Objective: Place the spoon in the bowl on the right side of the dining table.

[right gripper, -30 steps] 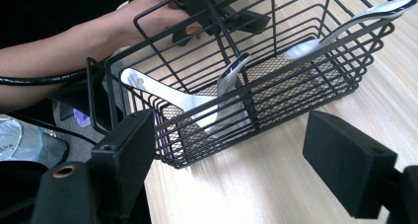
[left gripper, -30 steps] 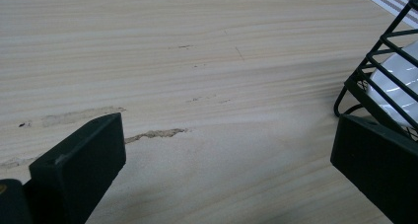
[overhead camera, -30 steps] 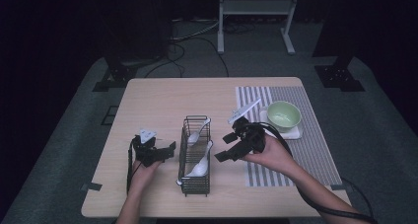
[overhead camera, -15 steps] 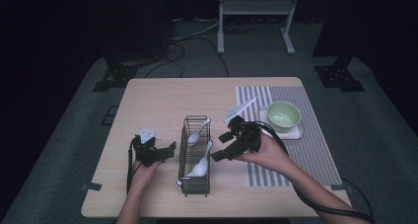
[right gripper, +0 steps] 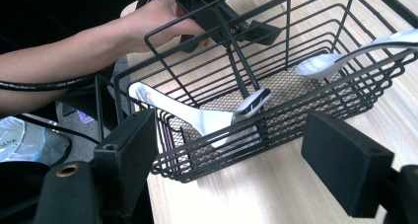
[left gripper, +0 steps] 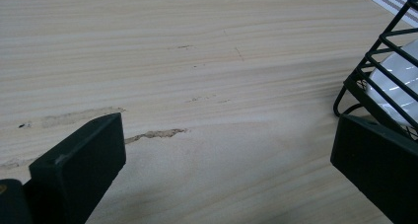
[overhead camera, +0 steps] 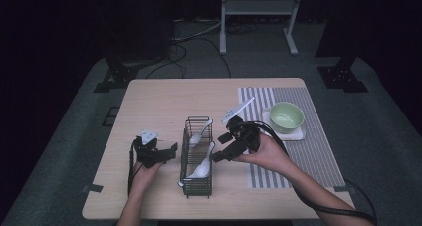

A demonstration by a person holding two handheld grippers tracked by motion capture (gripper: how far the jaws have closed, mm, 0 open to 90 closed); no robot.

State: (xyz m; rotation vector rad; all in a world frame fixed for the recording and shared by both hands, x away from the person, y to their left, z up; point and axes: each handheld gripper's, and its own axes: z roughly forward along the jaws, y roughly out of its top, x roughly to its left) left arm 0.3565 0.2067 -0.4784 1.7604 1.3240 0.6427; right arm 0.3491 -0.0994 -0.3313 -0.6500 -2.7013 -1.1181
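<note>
While the right gripper [overhead camera: 222, 147] hangs with jaws apart and empty just right of the black wire basket [overhead camera: 197, 156], the near white ceramic spoon [overhead camera: 201, 167] lies inside it, bowl near, handle running far-right toward those jaws. That hand is clearly closer. A second white spoon [overhead camera: 200, 133] rests at the far end. Left gripper [overhead camera: 168, 151] waits open, empty, beside the basket's left wall.

A black wire basket [overhead camera: 198, 159] stands mid-table, holding two white spoons [right gripper: 197, 116] propped against its sides.
</note>
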